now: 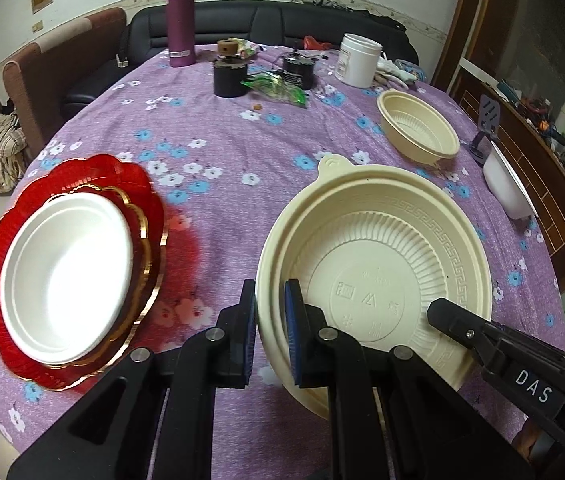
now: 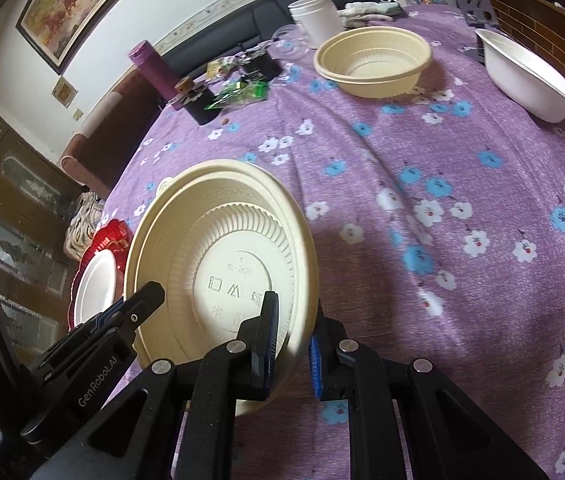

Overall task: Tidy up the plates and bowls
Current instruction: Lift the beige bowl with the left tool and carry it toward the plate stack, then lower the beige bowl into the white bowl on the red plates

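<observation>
- Over the purple floral counter (image 1: 218, 152), the left tool (image 1: 270, 336) and right tool (image 2: 292, 346) each straddle a rim of the large cream bowl (image 1: 374, 256), jaws closed on its wall.
- Bowl sits near the front edge, mouth tilted upward toward the cameras, tab pointing away; round, no long axis.
- Judged step: carrying it to stack; the smaller cream bowl (image 2: 374, 60) beyond seems the likely target, demanding level alignment.
</observation>
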Tool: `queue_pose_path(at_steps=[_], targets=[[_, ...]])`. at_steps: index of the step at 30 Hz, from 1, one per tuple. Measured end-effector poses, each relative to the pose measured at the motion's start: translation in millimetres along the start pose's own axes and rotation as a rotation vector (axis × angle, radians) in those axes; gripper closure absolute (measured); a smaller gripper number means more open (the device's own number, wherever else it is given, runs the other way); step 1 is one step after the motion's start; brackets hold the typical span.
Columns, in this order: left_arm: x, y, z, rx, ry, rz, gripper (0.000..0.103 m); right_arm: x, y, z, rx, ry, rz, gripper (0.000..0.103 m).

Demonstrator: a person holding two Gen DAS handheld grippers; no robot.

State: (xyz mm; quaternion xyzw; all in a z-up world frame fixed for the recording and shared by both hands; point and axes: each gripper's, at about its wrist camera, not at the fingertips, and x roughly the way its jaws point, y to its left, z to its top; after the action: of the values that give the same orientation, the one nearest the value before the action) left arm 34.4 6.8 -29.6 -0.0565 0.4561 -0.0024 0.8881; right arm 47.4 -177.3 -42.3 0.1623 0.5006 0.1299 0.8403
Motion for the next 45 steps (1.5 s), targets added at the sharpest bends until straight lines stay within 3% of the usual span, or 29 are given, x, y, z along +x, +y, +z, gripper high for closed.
queue_pose_path(at_steps=[19, 31, 45], targets=[[-37, 86, 10, -0.154, -0.094, 0.09, 0.092, 13, 96, 11, -0.159, 0.004, 0.103, 0.09], [-39, 137, 6, -0.236, -0.09, 0.162, 0.092, 42, 150, 10, -0.245, 0.051, 0.14, 0.09], [-40, 166, 0, -0.284, -0.079, 0.196, 0.091, 64, 183, 8, -0.294, 0.089, 0.148, 0.091]])
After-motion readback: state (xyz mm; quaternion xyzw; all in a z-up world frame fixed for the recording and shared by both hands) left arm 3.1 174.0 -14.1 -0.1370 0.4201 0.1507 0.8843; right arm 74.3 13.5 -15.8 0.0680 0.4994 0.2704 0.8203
